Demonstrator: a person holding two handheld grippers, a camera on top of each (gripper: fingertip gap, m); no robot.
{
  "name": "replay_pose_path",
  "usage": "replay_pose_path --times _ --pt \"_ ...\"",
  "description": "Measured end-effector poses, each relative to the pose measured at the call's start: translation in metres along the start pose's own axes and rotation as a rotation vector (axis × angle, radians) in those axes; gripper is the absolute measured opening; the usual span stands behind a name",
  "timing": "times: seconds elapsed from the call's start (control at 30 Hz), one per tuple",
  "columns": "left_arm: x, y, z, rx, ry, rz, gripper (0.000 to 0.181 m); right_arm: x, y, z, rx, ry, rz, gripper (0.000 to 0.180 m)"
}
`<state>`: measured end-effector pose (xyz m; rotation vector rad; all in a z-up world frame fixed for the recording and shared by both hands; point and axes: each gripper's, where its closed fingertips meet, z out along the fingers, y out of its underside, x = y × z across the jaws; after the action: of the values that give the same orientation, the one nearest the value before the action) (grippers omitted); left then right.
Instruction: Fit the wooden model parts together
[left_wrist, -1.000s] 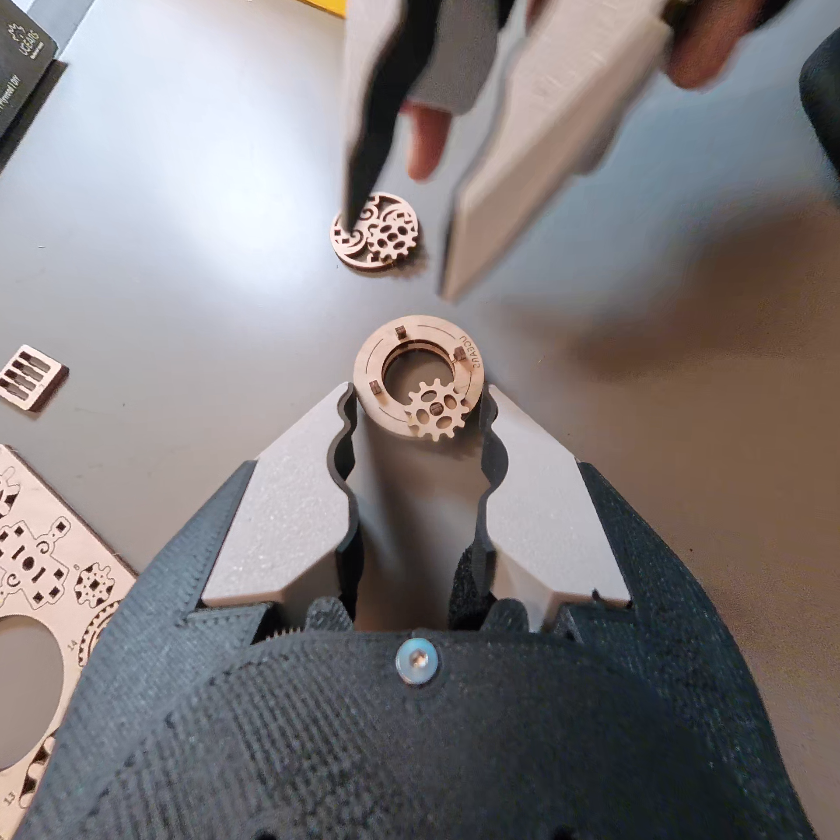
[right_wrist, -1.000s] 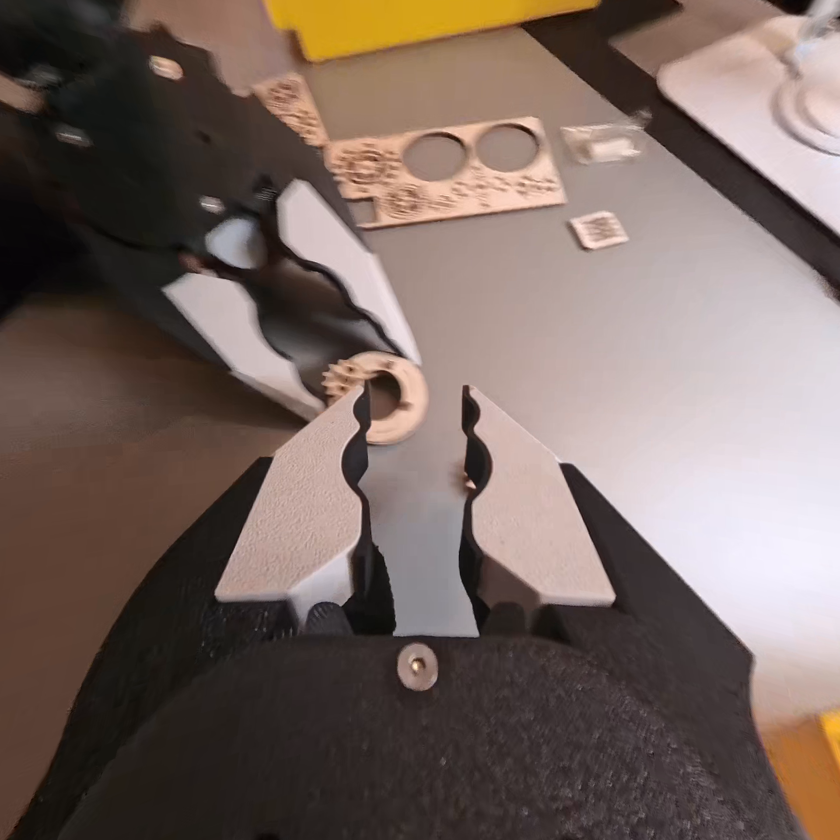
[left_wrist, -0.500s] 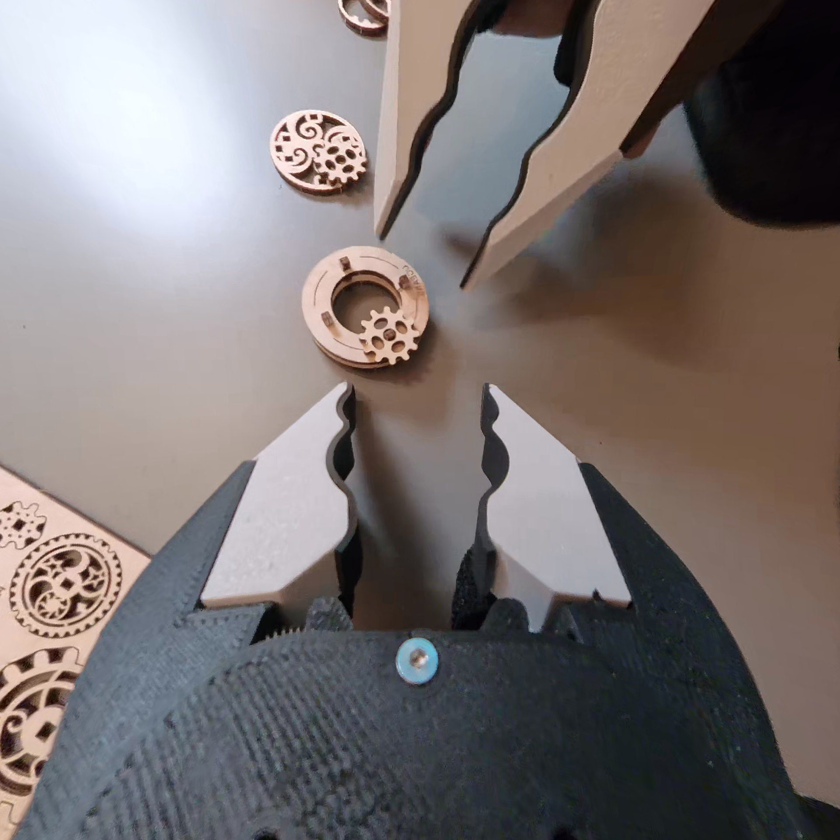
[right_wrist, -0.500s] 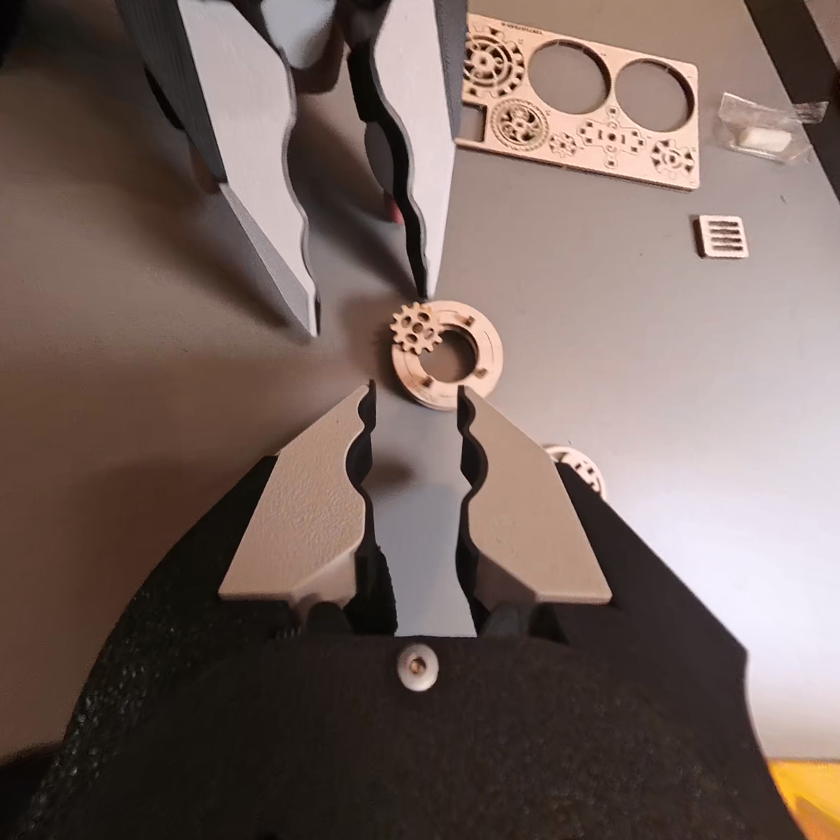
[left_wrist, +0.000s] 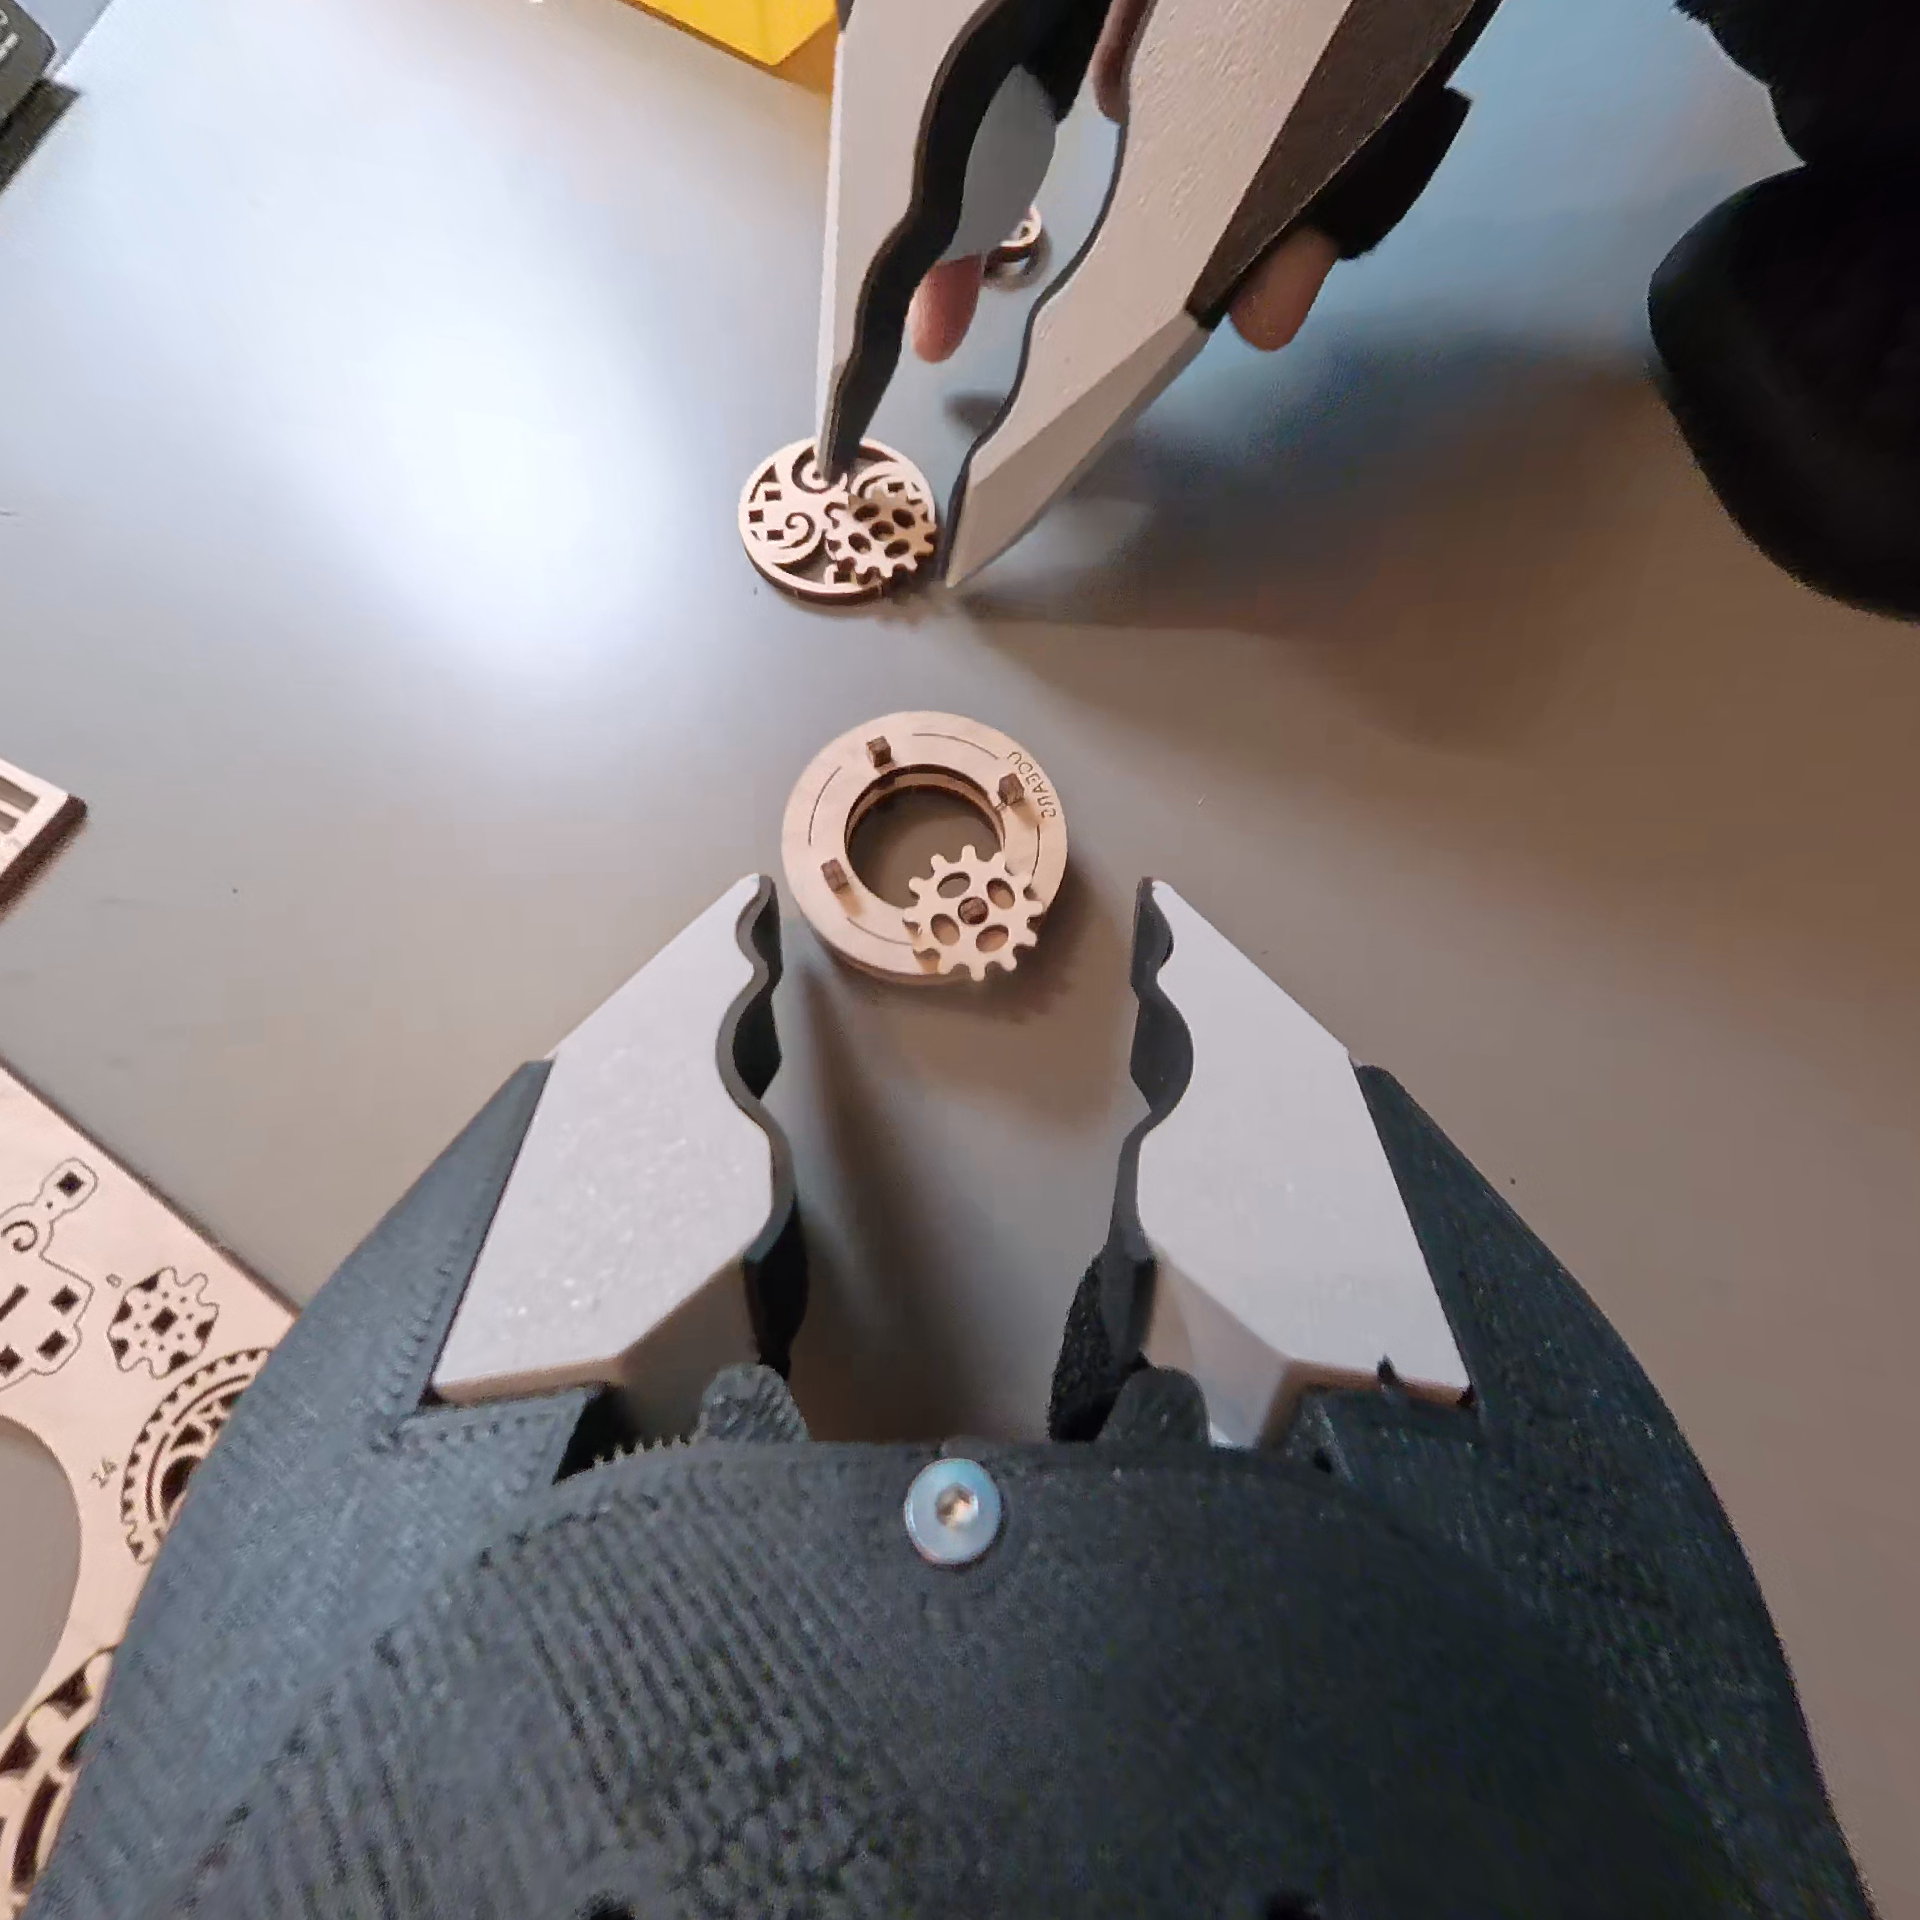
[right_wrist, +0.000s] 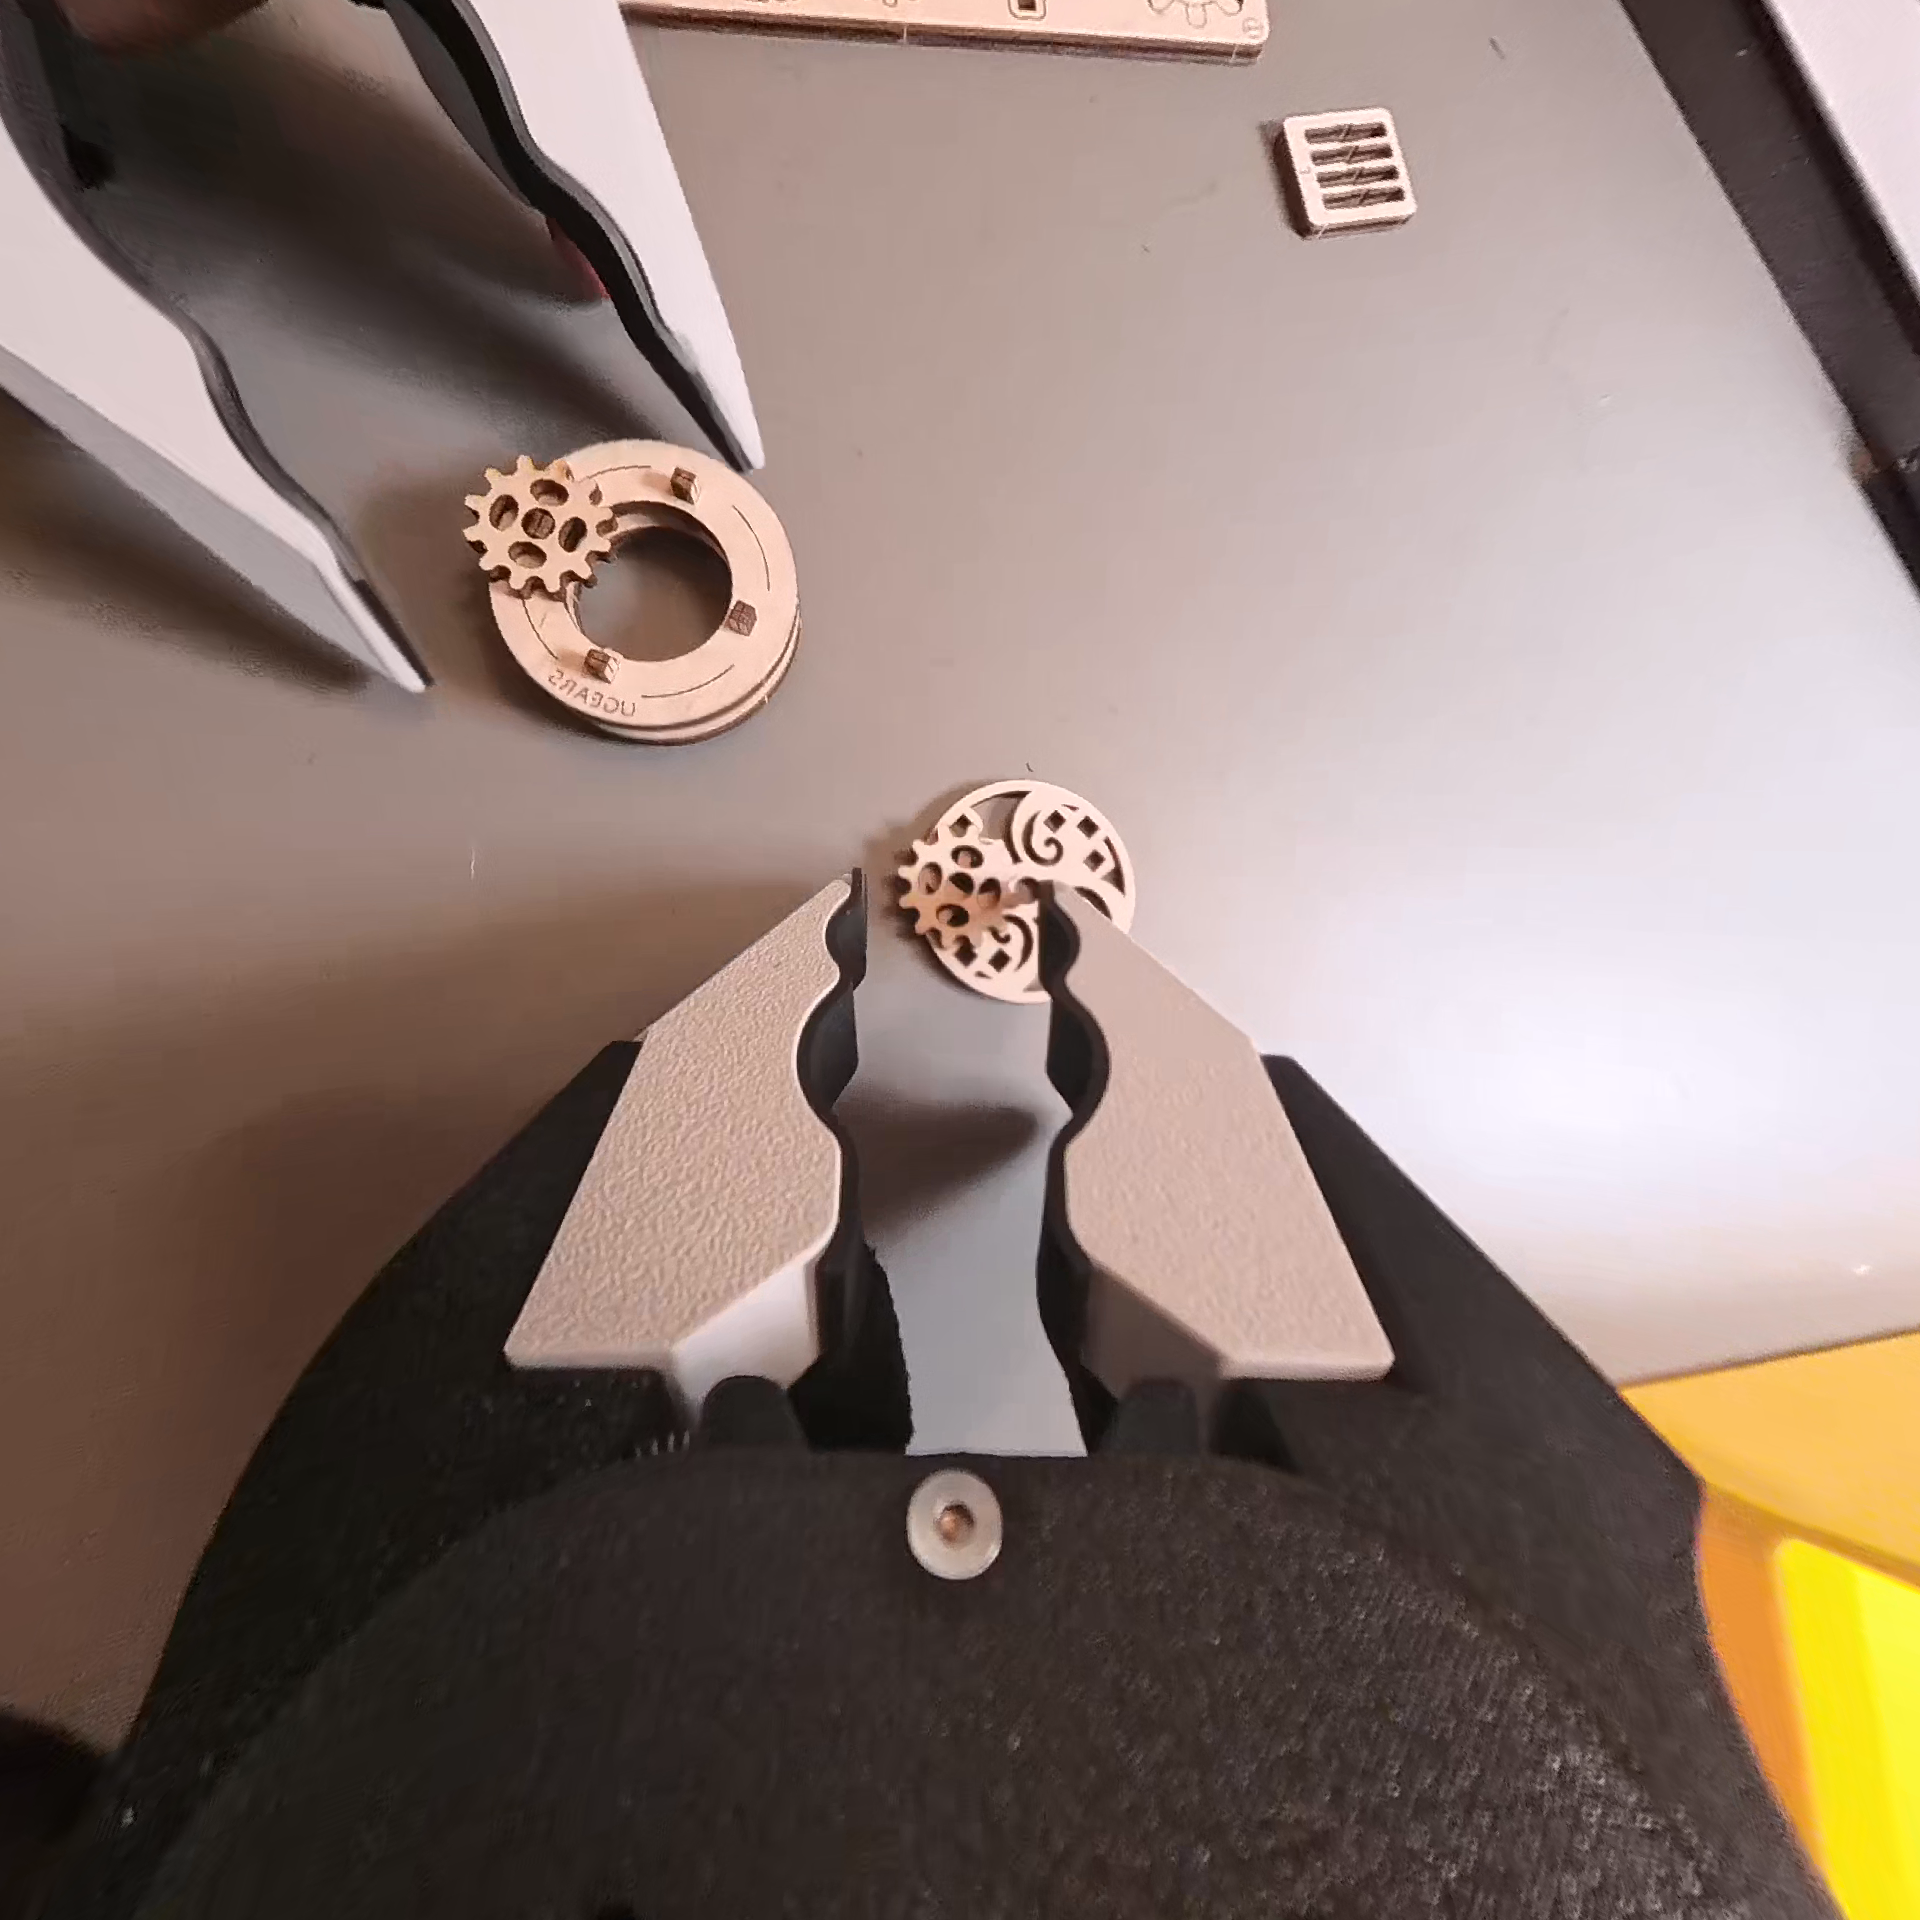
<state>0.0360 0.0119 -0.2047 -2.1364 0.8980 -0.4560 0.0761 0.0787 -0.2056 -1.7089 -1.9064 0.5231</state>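
A wooden ring (left_wrist: 1023, 831) with three small pegs and a small gear on top lies flat on the grey table. My left gripper (left_wrist: 954, 899) is open, its tips just short of the ring on either side. An ornate wooden disc (left_wrist: 790, 520) with its own small gear lies farther off. My right gripper (right_wrist: 958, 899) is open and low over that disc (right_wrist: 1075, 842): one fingertip rests on the disc, the other touches the table beside it. The ring (right_wrist: 748, 592) and the left gripper (right_wrist: 582, 566) also show in the right wrist view.
A wooden sheet (left_wrist: 94, 1340) with cut-out parts lies at the left, and its edge (right_wrist: 935, 26) shows at the top of the right wrist view. A small slatted wooden square (right_wrist: 1345, 171) lies apart. A yellow box (right_wrist: 1829, 1507) stands near the right gripper. About 9 cm separates my left fingertips from my right. Between my left fingertips and the small slatted wooden square (right_wrist: 1345, 171) there is roughly 15 cm.
My right gripper has moved from above the ring to the ornate disc and come down onto it. My left gripper has moved closer to the ring. Both stay open.
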Motion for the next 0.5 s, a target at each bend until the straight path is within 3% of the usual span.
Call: replay_pose_path --times 0.23,0.37,0.5 --pt "-0.004 0.003 0.006 -0.033 -0.053 0.027 0.052 0.000 -0.005 0.000 0.022 -0.001 0.000 0.022" --pt "-0.013 0.005 0.003 -0.037 -0.084 -0.001 0.052 -0.036 -0.018 -0.016 0.055 -0.124 -0.130 0.022" --pt "-0.014 0.006 0.002 -0.037 -0.088 -0.007 0.052 -0.063 -0.002 0.000 -0.044 -0.185 -0.225 0.022"
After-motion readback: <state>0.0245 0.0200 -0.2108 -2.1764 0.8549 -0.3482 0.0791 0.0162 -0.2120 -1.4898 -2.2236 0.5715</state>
